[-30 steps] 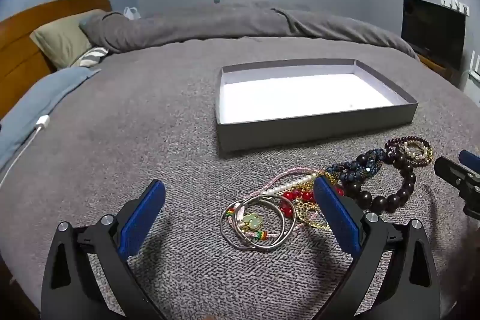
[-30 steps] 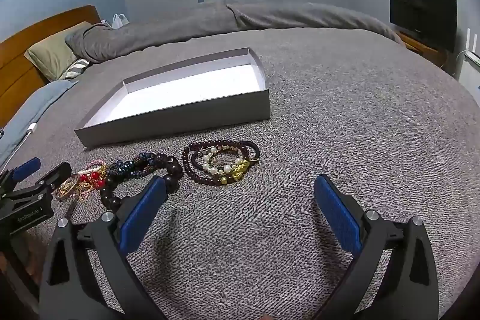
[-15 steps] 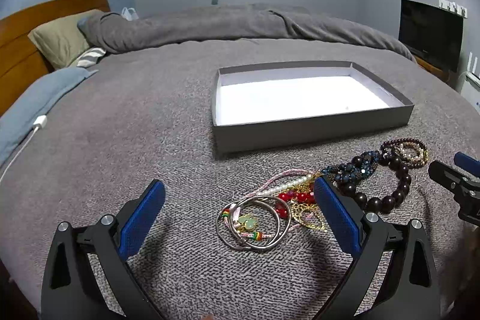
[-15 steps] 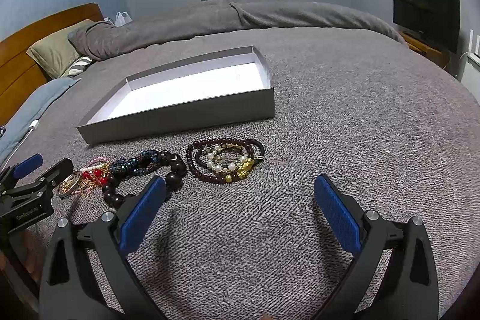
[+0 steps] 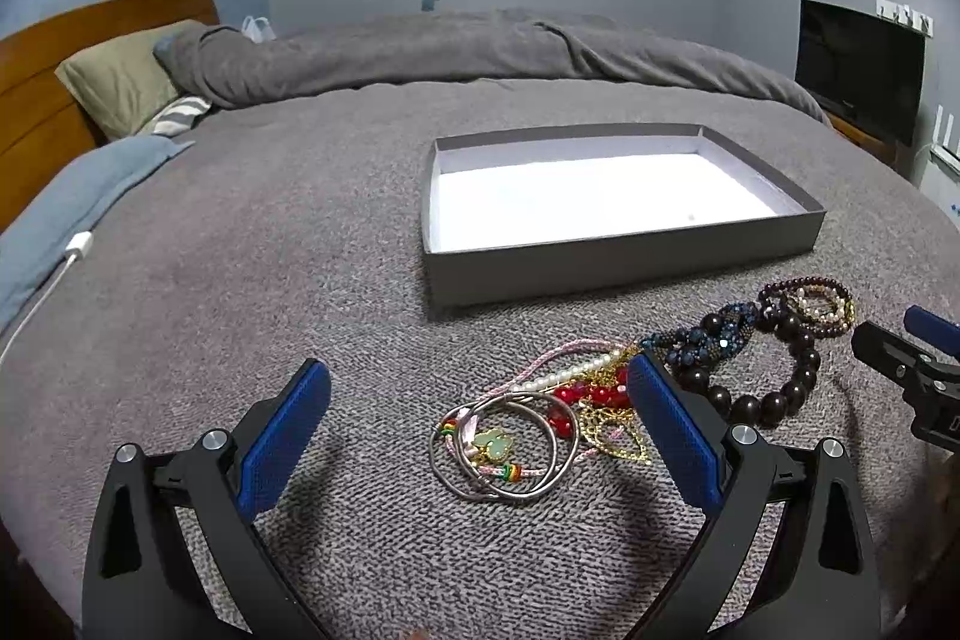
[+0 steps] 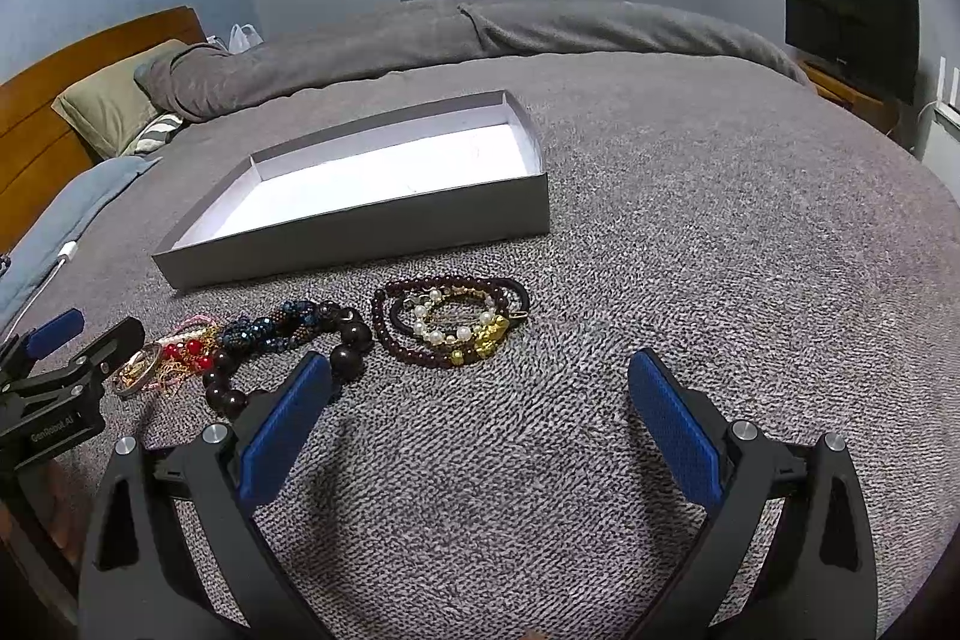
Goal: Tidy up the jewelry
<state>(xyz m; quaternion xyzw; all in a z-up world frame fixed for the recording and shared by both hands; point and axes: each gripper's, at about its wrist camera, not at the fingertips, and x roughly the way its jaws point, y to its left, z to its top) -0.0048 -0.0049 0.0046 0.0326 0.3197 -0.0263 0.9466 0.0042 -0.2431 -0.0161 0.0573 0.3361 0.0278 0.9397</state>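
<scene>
A shallow grey box [image 5: 618, 265] with a white empty floor lies on the grey bed; it also shows in the right wrist view [image 6: 360, 235]. In front of it lies a row of jewelry: silver bangles with a green charm [image 5: 501, 451], red beads and gold chain [image 5: 591, 400], a dark wooden bead bracelet [image 5: 774, 388], blue beaded strand [image 5: 702, 340], and pearl and garnet bracelets [image 6: 456, 325]. My left gripper [image 5: 477, 427] is open, its fingers either side of the bangles, above them. My right gripper [image 6: 477, 415] is open and empty, just short of the pearl bracelets.
A rolled grey duvet [image 5: 480, 45] and pillows [image 5: 120, 81] lie at the far side, by a wooden headboard [image 5: 36, 99]. A white charger cable [image 5: 60, 268] lies at the left. A TV [image 5: 858, 75] stands at the right wall.
Both grippers have drawn back and risen slightly; the jewelry and the box sit a little farther off. Nothing was taken hold of.
</scene>
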